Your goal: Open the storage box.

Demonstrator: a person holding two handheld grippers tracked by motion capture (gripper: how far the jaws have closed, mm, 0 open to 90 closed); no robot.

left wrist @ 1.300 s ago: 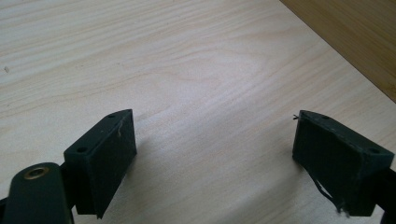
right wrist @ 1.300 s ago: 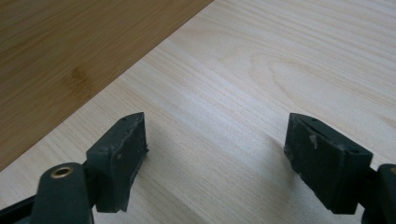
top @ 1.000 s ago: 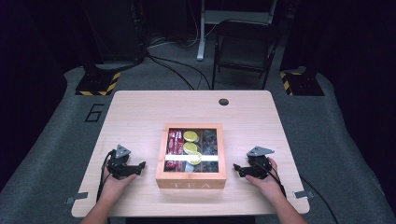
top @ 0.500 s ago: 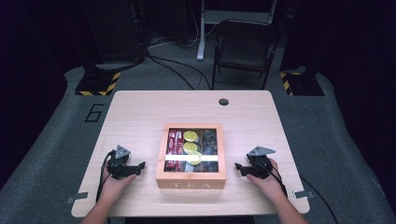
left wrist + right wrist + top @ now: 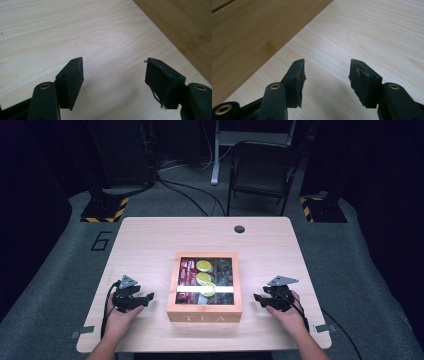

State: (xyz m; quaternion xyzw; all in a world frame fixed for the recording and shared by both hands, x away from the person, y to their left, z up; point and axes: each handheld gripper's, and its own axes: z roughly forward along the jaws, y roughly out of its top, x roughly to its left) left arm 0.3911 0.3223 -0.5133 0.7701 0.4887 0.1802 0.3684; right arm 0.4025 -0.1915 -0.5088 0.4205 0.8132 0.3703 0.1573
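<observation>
Wooden tea box, glass lid down, stands mid-table toward the near edge, lettered TEA on its front wall; inside, red packets in the left compartment, yellow-green round pieces in the middle, dark items at right that are hard to make out. A bright glare band crosses the lid and hides part of the contents. Left tool rests on the table just left of the box, right tool just right of it, both pointing inward, neither touching it. Both tools' jaws have just been closing, with nothing between them; they stand apart over bare wood, the left wider than the right. Left gripper view: box wall at upper right, cut off. Right gripper view: box wall at upper left, also cut off. Step judged: the start, tools poised either side before any contact. Next move likely calls for reaching the lid's front edge to lift it; no handle or catch can be made out
</observation>
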